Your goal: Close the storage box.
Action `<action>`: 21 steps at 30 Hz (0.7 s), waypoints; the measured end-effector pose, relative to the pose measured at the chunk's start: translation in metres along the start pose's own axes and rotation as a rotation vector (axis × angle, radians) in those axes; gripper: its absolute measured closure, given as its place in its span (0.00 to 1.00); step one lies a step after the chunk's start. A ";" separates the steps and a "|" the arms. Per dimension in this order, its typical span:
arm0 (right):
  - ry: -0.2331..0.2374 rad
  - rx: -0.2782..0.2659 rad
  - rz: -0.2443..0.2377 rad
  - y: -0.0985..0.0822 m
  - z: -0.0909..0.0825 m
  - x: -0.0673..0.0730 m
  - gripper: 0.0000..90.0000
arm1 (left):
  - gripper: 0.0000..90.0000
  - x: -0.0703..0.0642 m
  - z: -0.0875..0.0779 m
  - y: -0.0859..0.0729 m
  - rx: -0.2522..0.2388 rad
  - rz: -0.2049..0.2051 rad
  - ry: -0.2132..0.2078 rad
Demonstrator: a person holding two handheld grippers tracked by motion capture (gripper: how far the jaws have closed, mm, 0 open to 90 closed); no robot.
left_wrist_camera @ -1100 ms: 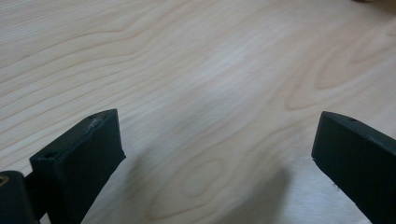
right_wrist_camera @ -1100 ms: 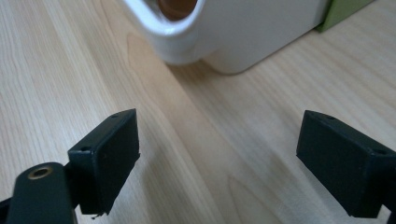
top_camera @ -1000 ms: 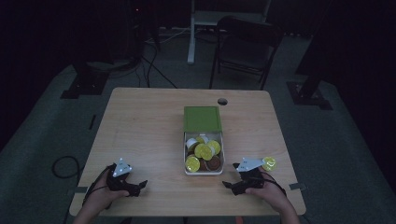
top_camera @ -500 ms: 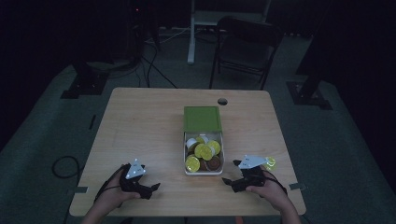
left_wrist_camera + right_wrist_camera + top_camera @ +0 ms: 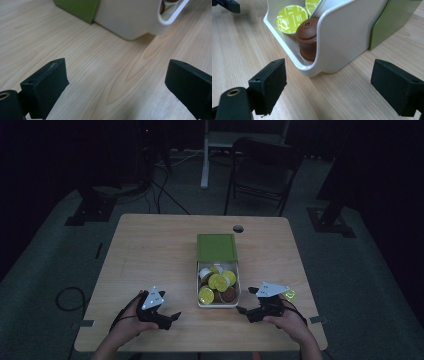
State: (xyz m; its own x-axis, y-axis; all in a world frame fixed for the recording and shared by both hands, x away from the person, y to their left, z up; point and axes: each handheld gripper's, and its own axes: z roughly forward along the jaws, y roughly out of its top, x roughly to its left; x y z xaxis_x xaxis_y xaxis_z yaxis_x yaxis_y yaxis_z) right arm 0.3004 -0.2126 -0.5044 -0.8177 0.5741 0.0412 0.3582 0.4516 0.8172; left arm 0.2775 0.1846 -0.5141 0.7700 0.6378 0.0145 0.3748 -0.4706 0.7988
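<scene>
Both tongs, left (image 5: 172, 316) and right (image 5: 243, 310), are resting spread and empty on the counter (image 5: 150, 255), flanking the capsule box (image 5: 218, 304) for access.

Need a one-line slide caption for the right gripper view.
Open right gripper faces a white bin on a wooden table, holding a brown coffee capsule and yellow-lidded capsules.

The box (image 5: 218, 290) sits right of centre on the surface (image 5: 150, 255), capsules (image 5: 216, 281) inside its near half. The left tool (image 5: 170, 318) lies before it to the left, the right tool (image 5: 246, 311) to the right, with 1 capsule (image 5: 289, 295) just beyond that hand (image 5: 287, 317).
</scene>
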 end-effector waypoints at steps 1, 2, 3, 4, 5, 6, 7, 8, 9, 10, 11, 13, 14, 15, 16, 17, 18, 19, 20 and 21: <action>0.001 -0.004 0.000 0.001 0.000 0.000 0.14 | 0.05 -0.001 0.001 0.001 -0.003 0.004 -0.006; 0.001 -0.007 0.002 0.002 -0.001 0.000 0.14 | 0.05 -0.002 0.002 0.003 -0.005 0.011 -0.009; 0.000 -0.011 0.007 0.003 -0.001 0.000 0.14 | 0.05 -0.003 0.003 0.004 -0.009 0.014 -0.011; 0.001 -0.013 0.007 0.004 -0.001 -0.001 0.14 | 0.05 -0.003 0.004 0.006 -0.015 0.015 -0.016; 0.001 -0.016 0.008 0.004 -0.001 -0.001 0.14 | 0.05 -0.004 0.005 0.007 -0.016 0.020 -0.016; 0.002 -0.022 0.009 0.005 -0.002 -0.001 0.14 | 0.05 -0.004 0.006 0.009 -0.021 0.021 -0.016; 0.004 -0.030 0.013 0.006 -0.002 -0.002 0.14 | 0.05 -0.005 0.007 0.010 -0.029 0.021 -0.020; 0.004 -0.035 0.015 0.006 -0.002 -0.002 0.14 | 0.05 -0.006 0.008 0.011 -0.032 0.021 -0.025; 0.002 -0.039 0.016 0.007 -0.002 -0.002 0.14 | 0.05 -0.006 0.009 0.012 -0.033 0.026 -0.026; -0.002 -0.044 0.020 0.007 -0.002 -0.002 0.14 | 0.05 -0.006 0.010 0.013 -0.038 0.028 -0.026; -0.004 -0.049 0.023 0.008 -0.002 -0.003 0.14 | 0.05 -0.006 0.011 0.014 -0.043 0.025 -0.024; -0.009 -0.061 0.030 0.008 -0.002 -0.004 0.14 | 0.05 -0.006 0.013 0.015 -0.058 0.020 -0.021; -0.008 -0.069 0.038 0.009 -0.002 -0.004 0.14 | 0.05 -0.006 0.014 0.016 -0.063 0.017 -0.021; -0.009 -0.077 0.046 0.009 -0.002 -0.005 0.14 | 0.05 -0.006 0.015 0.018 -0.067 0.020 -0.017; -0.009 -0.077 0.046 0.009 -0.002 -0.005 0.14 | 0.05 -0.006 0.015 0.018 -0.067 0.020 -0.017; -0.012 -0.084 0.048 0.010 -0.002 -0.005 0.14 | 0.05 -0.007 0.016 0.021 -0.077 0.024 -0.015; -0.016 -0.092 0.055 0.011 -0.002 -0.006 0.14 | 0.05 -0.007 0.017 0.023 -0.085 0.022 -0.014; -0.016 -0.100 0.061 0.012 -0.002 -0.006 0.14 | 0.05 -0.007 0.018 0.025 -0.093 0.023 -0.011; -0.014 -0.106 0.063 0.012 -0.002 -0.006 0.14 | 0.05 -0.007 0.020 0.027 -0.101 0.022 -0.013; -0.011 -0.109 0.067 0.012 -0.001 -0.006 0.14 | 0.05 -0.007 0.021 0.028 -0.107 0.018 -0.016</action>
State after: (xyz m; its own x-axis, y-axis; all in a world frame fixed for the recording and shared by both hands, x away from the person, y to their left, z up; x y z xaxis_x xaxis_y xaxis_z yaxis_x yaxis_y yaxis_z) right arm 0.3089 -0.2113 -0.4937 -0.7884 0.6082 0.0924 0.3605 0.3351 0.8705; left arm 0.2935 0.1539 -0.5042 0.7849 0.6194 0.0202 0.3045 -0.4139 0.8579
